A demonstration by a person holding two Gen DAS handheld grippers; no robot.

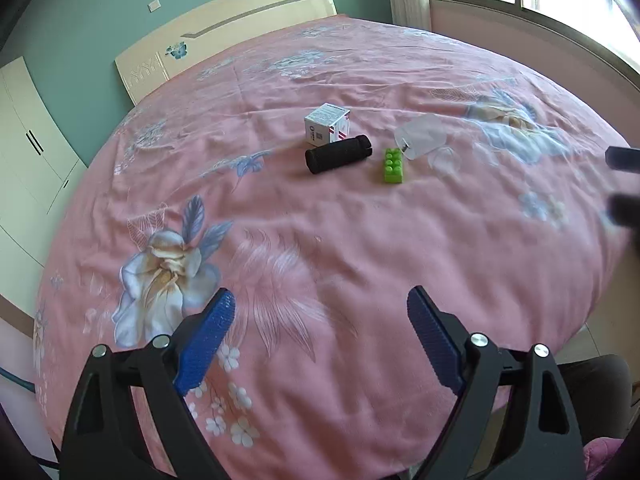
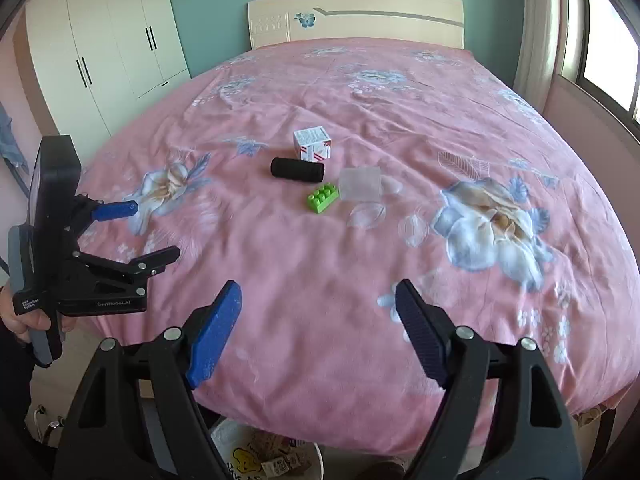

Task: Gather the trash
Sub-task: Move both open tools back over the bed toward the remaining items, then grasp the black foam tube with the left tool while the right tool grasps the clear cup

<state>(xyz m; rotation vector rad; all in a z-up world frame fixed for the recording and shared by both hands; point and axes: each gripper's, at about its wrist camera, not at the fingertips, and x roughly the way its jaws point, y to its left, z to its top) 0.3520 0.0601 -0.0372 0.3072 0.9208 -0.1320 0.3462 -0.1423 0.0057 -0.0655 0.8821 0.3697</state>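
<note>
On the pink flowered bedspread lie a small white box, a black ribbed cylinder, a green toy brick and a clear plastic bag, grouped mid-bed. My left gripper is open and empty, well short of them; it also shows at the left of the right wrist view. My right gripper is open and empty over the bed's near edge; its dark fingertips show blurred at the right edge of the left wrist view.
A white bin holding scraps stands on the floor below the bed's near edge. A headboard, a white wardrobe and a window surround the bed.
</note>
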